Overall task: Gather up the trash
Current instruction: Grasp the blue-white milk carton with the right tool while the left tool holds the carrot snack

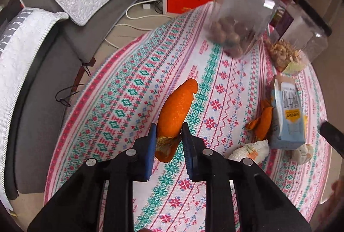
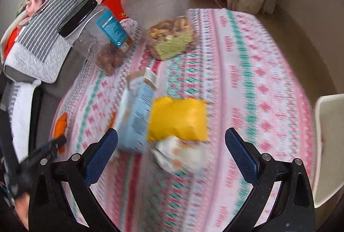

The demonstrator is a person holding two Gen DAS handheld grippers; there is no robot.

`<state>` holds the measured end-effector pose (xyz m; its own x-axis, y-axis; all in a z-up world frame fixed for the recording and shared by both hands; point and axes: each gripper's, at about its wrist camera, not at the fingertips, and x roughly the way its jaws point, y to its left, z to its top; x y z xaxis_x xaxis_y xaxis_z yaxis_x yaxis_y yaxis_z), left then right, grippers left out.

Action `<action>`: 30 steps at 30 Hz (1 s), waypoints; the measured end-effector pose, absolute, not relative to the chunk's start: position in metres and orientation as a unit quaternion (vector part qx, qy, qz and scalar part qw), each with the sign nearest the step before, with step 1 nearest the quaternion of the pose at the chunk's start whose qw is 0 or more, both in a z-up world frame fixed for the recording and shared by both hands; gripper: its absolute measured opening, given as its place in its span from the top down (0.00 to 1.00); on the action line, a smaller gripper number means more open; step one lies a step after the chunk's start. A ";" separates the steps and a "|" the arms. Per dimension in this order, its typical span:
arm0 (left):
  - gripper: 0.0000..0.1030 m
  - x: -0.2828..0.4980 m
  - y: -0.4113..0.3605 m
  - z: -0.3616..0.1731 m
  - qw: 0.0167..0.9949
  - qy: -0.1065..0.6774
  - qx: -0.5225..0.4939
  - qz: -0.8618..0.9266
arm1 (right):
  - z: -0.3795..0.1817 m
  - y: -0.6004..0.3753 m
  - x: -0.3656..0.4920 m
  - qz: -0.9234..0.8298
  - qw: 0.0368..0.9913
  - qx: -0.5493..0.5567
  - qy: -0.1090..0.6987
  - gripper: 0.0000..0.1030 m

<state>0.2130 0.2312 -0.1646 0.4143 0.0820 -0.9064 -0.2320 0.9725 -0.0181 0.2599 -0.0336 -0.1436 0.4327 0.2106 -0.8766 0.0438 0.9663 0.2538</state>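
A: Left gripper (image 1: 167, 134) is clenched on the near end of the long orange peel (image 1: 176, 107). The peel sits toward the left edge of the tablecloth (image 1: 120, 90), and whether its far end is lifted off the cloth I cannot tell.

B: Grip looks shallow, so I'd lift slowly and level, or the peel may slip out.

A: Right gripper (image 2: 172, 146) is released, jaws spread wide, above the blue carton (image 2: 134, 118), yellow wrapper (image 2: 178, 118) and crumpled tissue (image 2: 178, 154) mid-table. That view is blurred.

B: Obstacles?

A: A smaller peel scrap (image 1: 261, 122) is touching the carton. Two black-lidded jars, the nut jar (image 1: 238, 23) and the snack jar (image 2: 163, 17), stand at the far edge. I'd keep clear of both.
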 end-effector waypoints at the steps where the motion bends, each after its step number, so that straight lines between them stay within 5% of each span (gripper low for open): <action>1: 0.77 0.213 0.233 -0.158 0.841 0.528 -0.071 0.095 | -0.146 -0.026 0.269 0.047 0.837 0.116 0.533 0.07; 9: 0.77 0.197 0.249 -0.137 0.850 0.508 -0.077 0.114 | -0.187 0.027 0.319 0.025 0.816 0.068 0.573 0.08; 10: 0.77 0.194 0.251 -0.136 0.850 0.508 -0.079 0.115 | -0.192 0.031 0.320 0.028 0.815 0.059 0.576 0.17; 11: 0.77 0.194 0.254 -0.137 0.849 0.508 -0.081 0.118 | -0.196 0.036 0.320 0.037 0.813 0.045 0.579 0.39; 13: 0.77 0.193 0.259 -0.138 0.848 0.509 -0.083 0.123 | -0.193 0.040 0.316 0.047 0.823 0.032 0.565 0.47; 30: 0.77 0.145 0.255 -0.103 0.854 0.495 -0.131 0.095 | -0.082 -0.020 0.186 0.167 0.860 0.116 0.469 0.48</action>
